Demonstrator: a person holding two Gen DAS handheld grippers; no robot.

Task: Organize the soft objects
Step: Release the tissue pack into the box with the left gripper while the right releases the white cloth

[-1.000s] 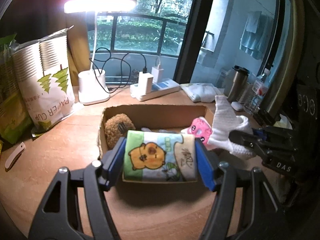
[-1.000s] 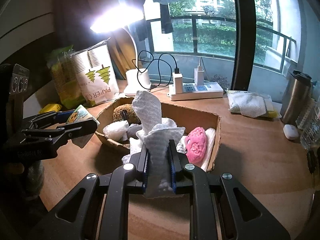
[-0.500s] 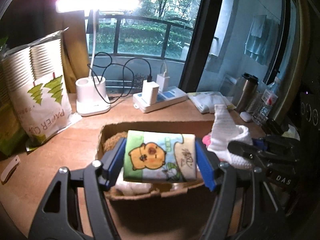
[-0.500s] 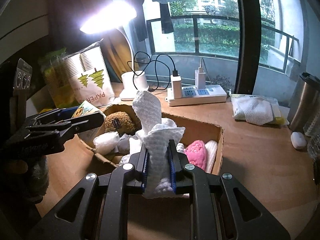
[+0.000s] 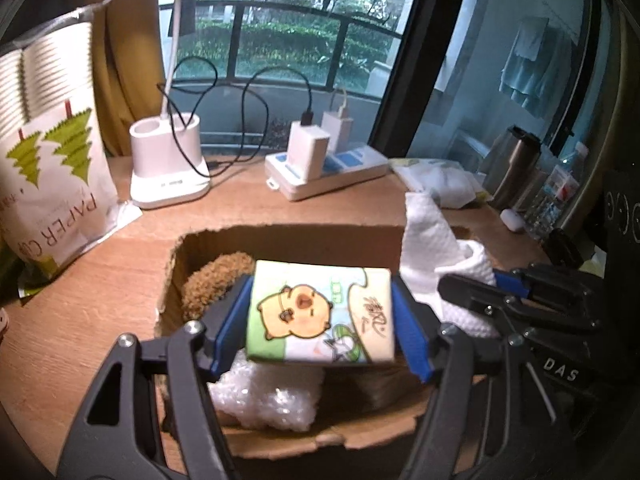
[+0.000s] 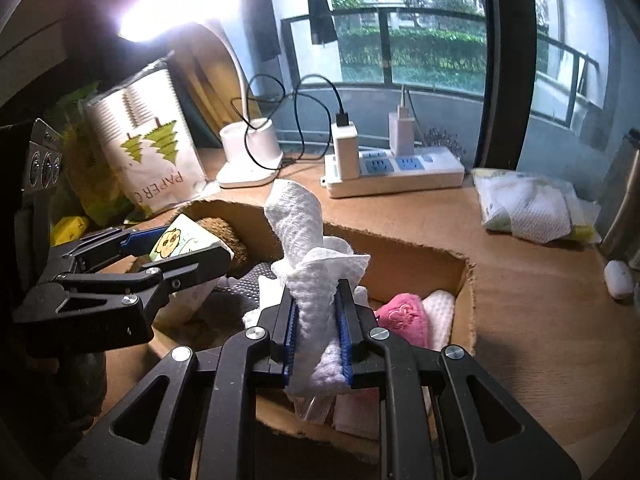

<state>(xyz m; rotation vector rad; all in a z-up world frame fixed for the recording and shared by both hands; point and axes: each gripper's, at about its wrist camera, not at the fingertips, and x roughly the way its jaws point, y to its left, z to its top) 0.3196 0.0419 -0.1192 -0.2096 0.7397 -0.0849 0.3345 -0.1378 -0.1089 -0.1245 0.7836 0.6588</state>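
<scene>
Tissue pack (image 5: 320, 314) clamped in left gripper (image 5: 320, 320), white cloth (image 6: 316, 312) pinched in right gripper (image 6: 318, 330), both over cardboard box (image 5: 280, 236).

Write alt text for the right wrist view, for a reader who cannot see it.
The right gripper pinches a crumpled white towel above an open cardboard box on a wooden desk. To the left, the left gripper holds a cartoon tissue pack over the same box, which already contains a brown plush toy and a pink cloth.

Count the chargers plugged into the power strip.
2. A wide white charger with a black cable sits at the left end of the power strip; a slimmer white charger stands just to its right.
</scene>
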